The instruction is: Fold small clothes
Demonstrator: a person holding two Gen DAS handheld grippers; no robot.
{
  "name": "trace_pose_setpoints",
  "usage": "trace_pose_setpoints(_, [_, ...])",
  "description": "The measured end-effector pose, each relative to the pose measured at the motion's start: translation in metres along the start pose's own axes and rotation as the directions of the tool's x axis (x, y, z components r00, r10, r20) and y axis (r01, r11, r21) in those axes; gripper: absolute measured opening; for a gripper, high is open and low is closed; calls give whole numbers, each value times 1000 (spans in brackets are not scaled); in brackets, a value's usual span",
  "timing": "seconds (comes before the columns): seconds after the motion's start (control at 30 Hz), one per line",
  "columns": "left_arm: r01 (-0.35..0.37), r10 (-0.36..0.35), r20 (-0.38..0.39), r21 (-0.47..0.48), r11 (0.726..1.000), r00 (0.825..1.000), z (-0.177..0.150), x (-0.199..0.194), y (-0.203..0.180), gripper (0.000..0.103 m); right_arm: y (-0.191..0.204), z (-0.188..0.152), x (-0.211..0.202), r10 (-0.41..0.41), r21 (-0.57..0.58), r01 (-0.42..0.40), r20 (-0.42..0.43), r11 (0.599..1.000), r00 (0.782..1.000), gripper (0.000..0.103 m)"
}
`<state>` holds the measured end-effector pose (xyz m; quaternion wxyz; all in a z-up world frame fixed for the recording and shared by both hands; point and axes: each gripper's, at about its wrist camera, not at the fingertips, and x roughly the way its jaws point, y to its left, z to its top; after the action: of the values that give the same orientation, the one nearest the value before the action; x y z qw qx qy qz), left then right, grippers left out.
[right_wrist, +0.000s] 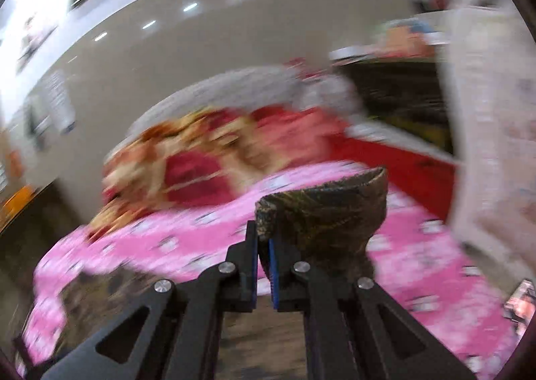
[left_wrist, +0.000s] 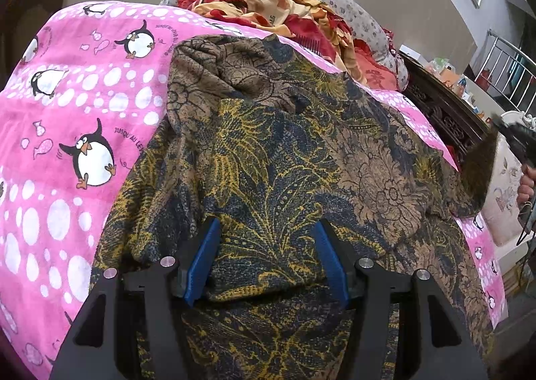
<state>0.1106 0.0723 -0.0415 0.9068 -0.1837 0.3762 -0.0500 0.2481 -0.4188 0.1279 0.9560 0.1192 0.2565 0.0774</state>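
Note:
A dark blue, yellow and brown flowered garment (left_wrist: 274, 152) lies spread on a pink penguin blanket (left_wrist: 67, 132). My left gripper (left_wrist: 269, 262) rests low on its near part, and its blue pads (left_wrist: 204, 262) press the two sides of a bunched fold of the cloth. At the far right edge of the left wrist view, a hand (left_wrist: 528, 183) holds the right gripper with a flap of the garment (left_wrist: 482, 175) raised. The right wrist view is blurred. There my right gripper (right_wrist: 264, 247) is shut on a corner of the garment (right_wrist: 328, 212), lifted above the blanket (right_wrist: 418, 246).
A heap of red and cream bedding (left_wrist: 264, 1) and a grey flowered pillow (left_wrist: 365, 25) lie behind the blanket. Dark carved wooden furniture (left_wrist: 445, 108) and a white patterned cushion (left_wrist: 506, 192) stand at the right. A metal railing (left_wrist: 509, 68) is farther back.

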Motion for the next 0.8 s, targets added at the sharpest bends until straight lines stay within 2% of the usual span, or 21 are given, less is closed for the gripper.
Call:
trace_pose_setpoints(0.13, [18, -18, 5, -18, 1000, 1000, 0, -1, 3, 39, 78, -20, 33, 183, -59, -189, -87, 980, 979, 5])
trace_pose_setpoints(0.2, [25, -25, 6, -23, 999, 1000, 0, -1, 4, 39, 119, -39, 44, 293, -65, -303, -128, 951, 947, 6])
trace_pose_setpoints(0.27, [29, -29, 6, -27, 999, 1000, 0, -1, 5, 39, 166, -67, 56, 393, -78, -413, -191, 907, 899, 5])
trace_pose_setpoints(0.33, [34, -34, 7, -30, 999, 999, 0, -1, 5, 39, 204, -103, 63, 455, -93, -490, -255, 867, 853, 5])
trace_pose_setpoints(0.4, [39, -39, 8, -35, 999, 999, 0, -2, 6, 39, 239, -146, 68, 470, -115, -534, -346, 838, 812, 5])
trace_pose_setpoints(0.47, [40, -40, 9, -35, 999, 999, 0, -2, 5, 39, 263, -191, 75, 443, -152, -550, -436, 821, 783, 6])
trace_pose_setpoints(0.53, [40, -40, 13, -39, 998, 999, 0, -3, 6, 39, 269, -223, 77, 410, -180, -548, -488, 817, 771, 6])
trace_pose_setpoints(0.6, [33, -32, 8, -43, 999, 999, 3, -5, 4, 39, 267, -240, 74, 381, -196, -533, -507, 823, 773, 9])
trace_pose_setpoints(0.67, [56, -56, 19, -46, 997, 998, 12, -13, -6, 39, 257, -240, 70, 379, -168, -529, -525, 832, 762, 22])
trace_pose_setpoints(0.73, [108, -106, 44, -32, 994, 993, 22, -19, -16, 43, 246, -235, 57, 370, -176, -522, -521, 835, 769, 50])
trace_pose_setpoints(0.8, [183, -182, 29, -18, 983, 983, 33, -11, -29, 49, 234, -229, 48, 345, -206, -503, -512, 840, 787, 56])
